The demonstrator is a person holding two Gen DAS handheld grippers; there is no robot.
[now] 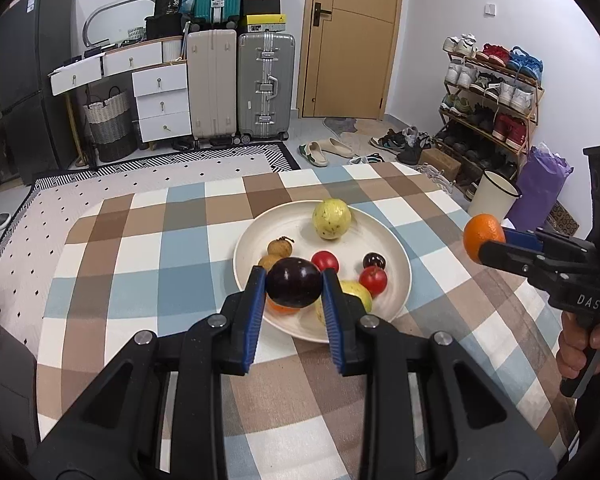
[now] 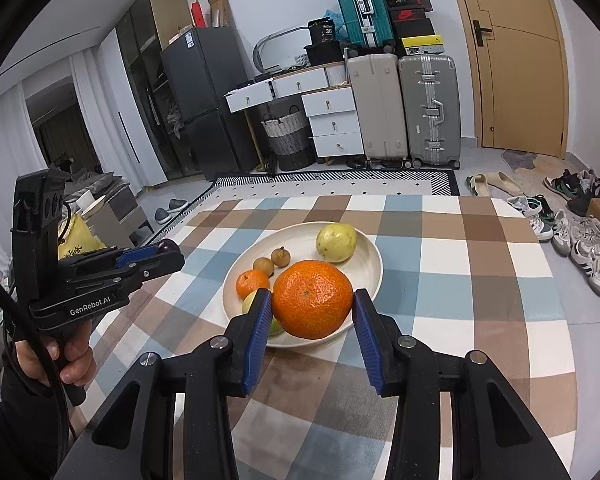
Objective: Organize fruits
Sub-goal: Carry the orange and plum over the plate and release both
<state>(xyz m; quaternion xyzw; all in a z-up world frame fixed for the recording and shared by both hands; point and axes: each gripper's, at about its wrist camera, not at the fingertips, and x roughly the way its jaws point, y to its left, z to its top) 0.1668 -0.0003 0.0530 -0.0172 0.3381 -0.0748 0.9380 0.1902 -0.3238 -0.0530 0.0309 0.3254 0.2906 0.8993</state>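
Left gripper (image 1: 294, 282) clamps dark plum (image 1: 293, 282) above plate (image 1: 396, 256); right gripper (image 2: 312, 300) grips big orange (image 2: 312, 299), both held off the table.

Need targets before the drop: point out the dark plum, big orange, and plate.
dark plum (image 1: 293, 282), left wrist view, front face.
big orange (image 2: 312, 299), right wrist view, centre.
plate (image 1: 384, 236), left wrist view, bare right inner rim.

One cream plate (image 1: 398, 256). Oranges: two, large (image 2: 312, 300) and small (image 2: 251, 283). Longans: two (image 1: 280, 247) (image 1: 269, 262). Red tomatoes: two (image 1: 325, 261) (image 1: 373, 280). One guava (image 1: 332, 218). One dark plum (image 1: 294, 283). One dark cherry (image 1: 374, 260). One yellow-green fruit (image 1: 360, 294), partly hidden.
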